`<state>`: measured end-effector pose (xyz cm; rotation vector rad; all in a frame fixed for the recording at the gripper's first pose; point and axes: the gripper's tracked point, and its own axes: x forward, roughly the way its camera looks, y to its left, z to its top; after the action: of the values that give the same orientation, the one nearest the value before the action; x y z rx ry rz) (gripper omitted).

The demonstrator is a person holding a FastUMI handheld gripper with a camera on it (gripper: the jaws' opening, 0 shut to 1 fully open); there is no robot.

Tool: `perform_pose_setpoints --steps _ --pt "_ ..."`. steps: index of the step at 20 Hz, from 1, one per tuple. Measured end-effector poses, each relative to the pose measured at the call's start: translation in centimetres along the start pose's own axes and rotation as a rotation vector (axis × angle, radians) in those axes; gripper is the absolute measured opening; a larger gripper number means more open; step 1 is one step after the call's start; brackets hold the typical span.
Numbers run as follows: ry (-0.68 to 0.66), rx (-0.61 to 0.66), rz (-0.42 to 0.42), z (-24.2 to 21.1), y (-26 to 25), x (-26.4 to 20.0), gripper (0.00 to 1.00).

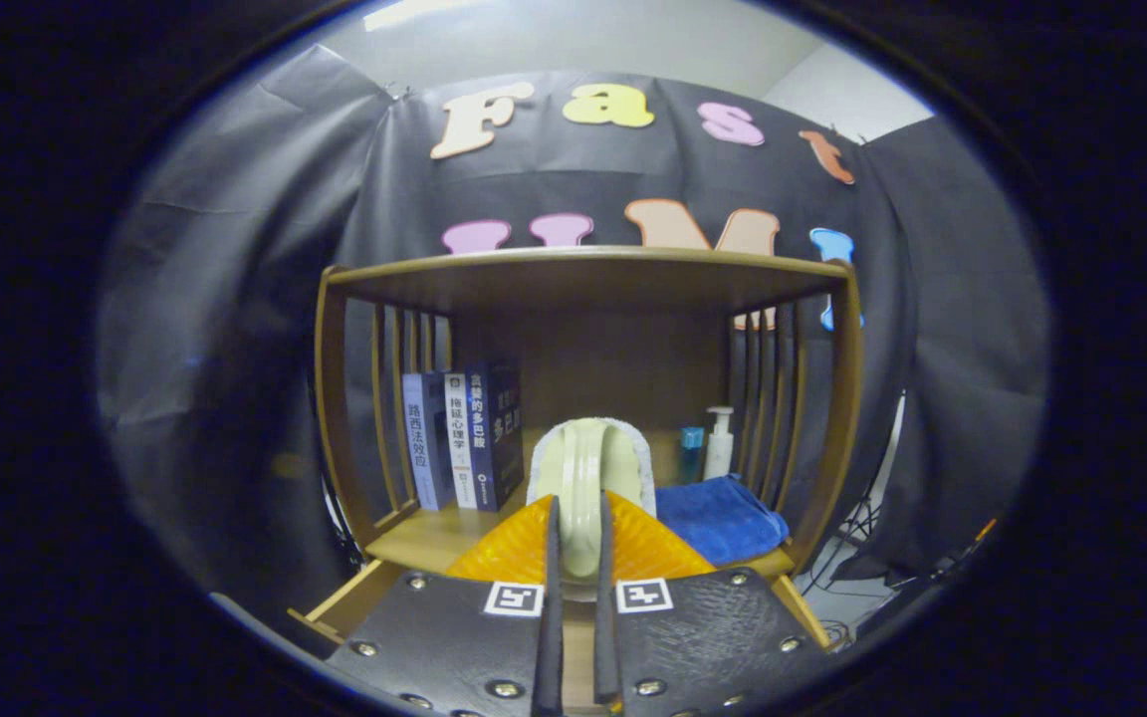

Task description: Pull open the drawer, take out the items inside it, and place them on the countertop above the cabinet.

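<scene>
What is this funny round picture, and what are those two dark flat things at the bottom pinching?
A person is holding a grabbing tool, and a small camera rides on it looking forward. That lens bends everything into a round shape. The two flat pieces are the gripper, with two fingers like tongs. They are squeezed shut on a pale green brush by its handle. In front stands a wooden cabinet with slatted sides. On its countertop, beyond the fingers, stand some books, a folded blue towel and a white pump bottle with a small blue one beside it. Below, the drawer is pulled open.
</scene>
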<state>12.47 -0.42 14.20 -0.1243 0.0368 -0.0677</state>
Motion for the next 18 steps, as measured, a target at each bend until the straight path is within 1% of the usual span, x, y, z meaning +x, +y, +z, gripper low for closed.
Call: perform_pose_setpoints --steps 2,6,8,11,12,13,14,15,18 --pt "0.066 -0.021 0.004 -1.2 0.0 2.3 0.12" --pt "0.211 -0.022 -0.008 -5.8 -0.1 6.8 0.12" --pt "0.284 -0.010 -0.001 -8.7 0.1 8.5 0.12" --pt "0.390 0.073 0.032 -13.4 1.3 10.7 0.13" --pt "0.444 0.101 0.034 -15.2 1.3 11.5 0.13" --pt "0.435 0.137 0.053 -15.0 1.1 12.8 0.12" --pt "0.440 0.177 0.050 -16.2 0.8 15.0 0.12" --pt "0.445 0.224 0.068 -15.6 1.0 14.4 0.12" --pt "0.433 0.307 0.101 -15.7 1.2 16.3 0.13"
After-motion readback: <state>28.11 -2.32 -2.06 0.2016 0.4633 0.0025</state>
